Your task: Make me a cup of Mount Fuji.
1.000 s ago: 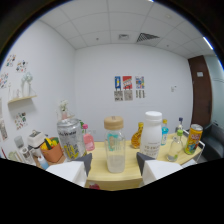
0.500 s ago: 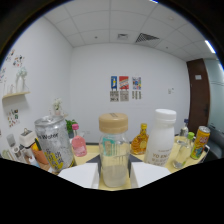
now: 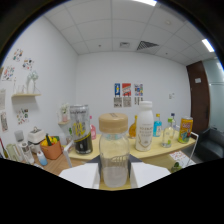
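A clear glass jar [image 3: 114,157] with a tan lid stands upright between my white fingers [image 3: 80,176], and both press on its sides. My gripper [image 3: 115,177] is shut on it, and its base is level with the fingertips. Beyond it on the wooden table [image 3: 155,150] stand a silver-and-black can [image 3: 80,129], a white bottle [image 3: 144,126] and an orange bottle [image 3: 133,127].
Further along the table are a blue bottle [image 3: 158,125], a clear glass [image 3: 167,136] and a yellow-green can [image 3: 185,130]. Beside the silver can lies an orange cup [image 3: 51,148] holding utensils. A wall shelf [image 3: 27,95] hangs above it, and a dark door [image 3: 201,100] stands past the yellow-green can.
I closed in on the jar until it stood between my fingers. It now keeps its size and place between them while the can and bottles behind shrink and draw inward.
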A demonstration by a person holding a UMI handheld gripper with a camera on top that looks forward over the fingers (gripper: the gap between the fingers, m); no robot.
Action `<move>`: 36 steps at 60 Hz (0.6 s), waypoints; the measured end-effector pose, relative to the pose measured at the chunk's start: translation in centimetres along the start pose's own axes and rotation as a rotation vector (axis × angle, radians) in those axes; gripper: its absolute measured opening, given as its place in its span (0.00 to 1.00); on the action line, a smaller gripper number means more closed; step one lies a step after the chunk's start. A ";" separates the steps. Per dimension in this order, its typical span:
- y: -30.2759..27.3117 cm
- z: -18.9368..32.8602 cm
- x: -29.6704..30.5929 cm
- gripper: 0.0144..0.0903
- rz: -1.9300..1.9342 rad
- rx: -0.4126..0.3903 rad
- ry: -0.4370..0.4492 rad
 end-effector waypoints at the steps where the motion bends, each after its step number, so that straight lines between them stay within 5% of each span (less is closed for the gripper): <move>1: 1.0 -0.2 0.1 0.35 -0.005 -0.013 0.005; 20: 20.2 -1.0 0.1 0.35 0.103 -0.211 -0.029; 36: 25.0 -0.1 -0.2 0.35 0.665 -0.283 -0.106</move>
